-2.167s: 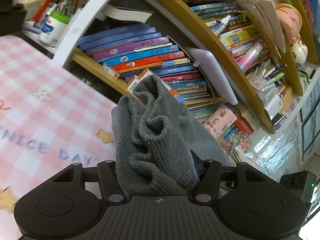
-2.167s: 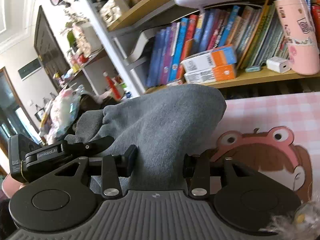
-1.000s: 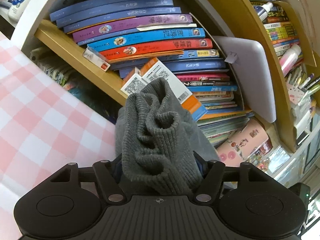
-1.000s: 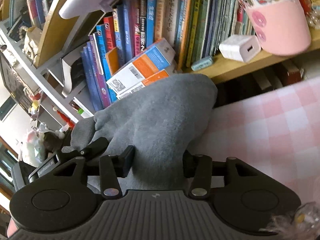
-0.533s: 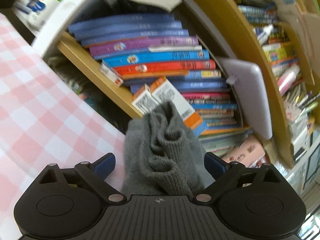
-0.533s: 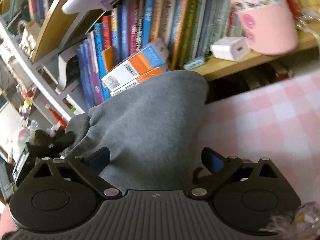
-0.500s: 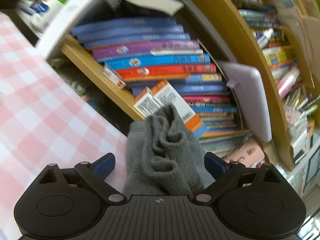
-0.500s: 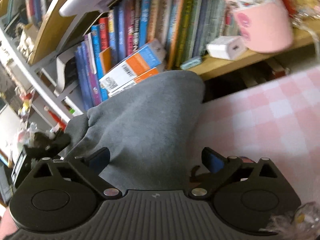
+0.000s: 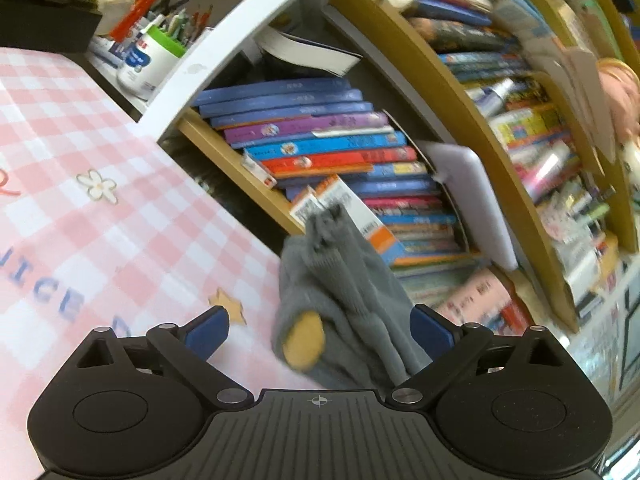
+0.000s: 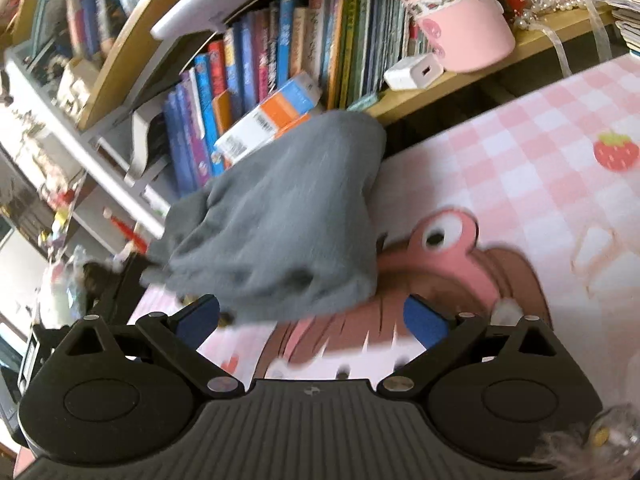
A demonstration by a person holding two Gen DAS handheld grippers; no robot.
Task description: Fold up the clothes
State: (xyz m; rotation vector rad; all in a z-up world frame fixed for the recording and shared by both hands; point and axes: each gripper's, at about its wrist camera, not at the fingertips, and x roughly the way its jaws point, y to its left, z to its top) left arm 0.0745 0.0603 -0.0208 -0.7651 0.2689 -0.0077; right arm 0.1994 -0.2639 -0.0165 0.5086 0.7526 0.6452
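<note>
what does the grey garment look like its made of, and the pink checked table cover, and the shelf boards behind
Grey garment: soft knit, probably wool or acrylic; ribbed stitches show at its bunched edge, matte.
Pink checked table cover: looks like smooth printed vinyl or coated cloth; flat, faint sheen, cartoon prints. Hard to say which.
Shelf boards: light wood or wood-look laminate; tan, smooth edges.

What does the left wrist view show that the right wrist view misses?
Left wrist only: the pen cup, the garment's ribbed cuff, and the left gripper, open.
Right wrist only: the pink canister, white charger, strawberry print, and the right gripper, open.
Both: the grey garment, checked tablecloth, bookshelf.
</note>
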